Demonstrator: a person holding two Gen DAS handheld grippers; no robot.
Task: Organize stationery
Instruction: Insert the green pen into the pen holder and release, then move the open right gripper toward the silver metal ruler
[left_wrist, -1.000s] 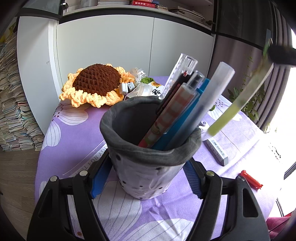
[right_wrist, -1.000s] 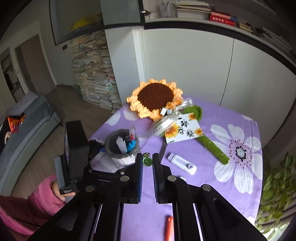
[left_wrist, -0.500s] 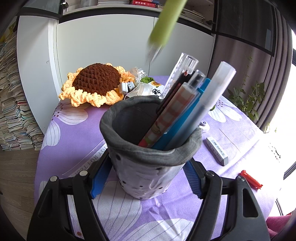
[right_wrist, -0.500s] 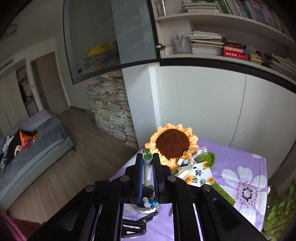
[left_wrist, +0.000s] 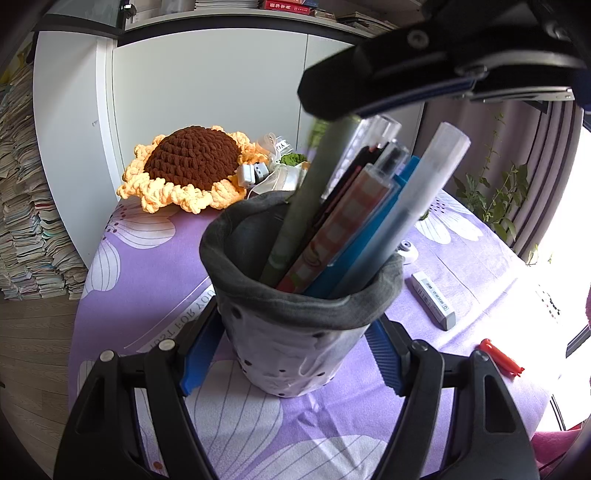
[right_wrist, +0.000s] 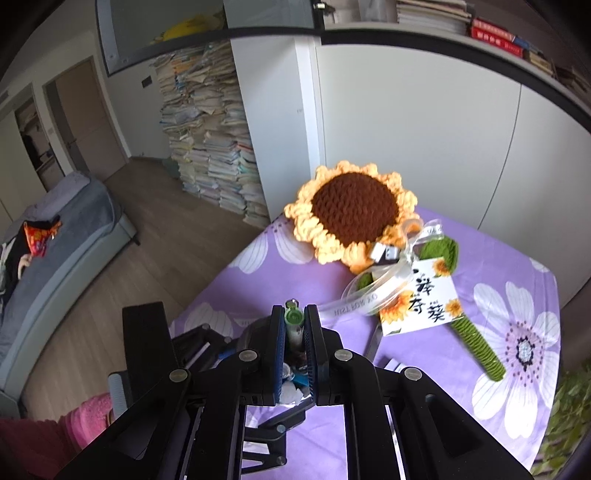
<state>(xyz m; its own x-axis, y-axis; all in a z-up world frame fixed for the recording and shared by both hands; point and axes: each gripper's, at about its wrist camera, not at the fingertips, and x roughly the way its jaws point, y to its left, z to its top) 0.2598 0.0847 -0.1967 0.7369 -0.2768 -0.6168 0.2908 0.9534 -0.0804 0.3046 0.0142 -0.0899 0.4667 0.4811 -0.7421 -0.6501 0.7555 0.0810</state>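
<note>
The left gripper (left_wrist: 295, 354) clamps the grey pen holder (left_wrist: 299, 295) on the purple flowered tablecloth (left_wrist: 147, 258). The right gripper (right_wrist: 294, 325), directly above the holder, pinches a green pen (left_wrist: 303, 199) — its lower end already inside, beside the other pens (left_wrist: 369, 214). An eraser (left_wrist: 432, 299) and a red clip (left_wrist: 500, 358) lie nearby on the cloth.

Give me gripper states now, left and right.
Left gripper: closed on the pen cup.
Right gripper: closed on the green pen, its tip already in the cup.

daylight glare blows out right edge — fisheye-warped; slight blur
</note>
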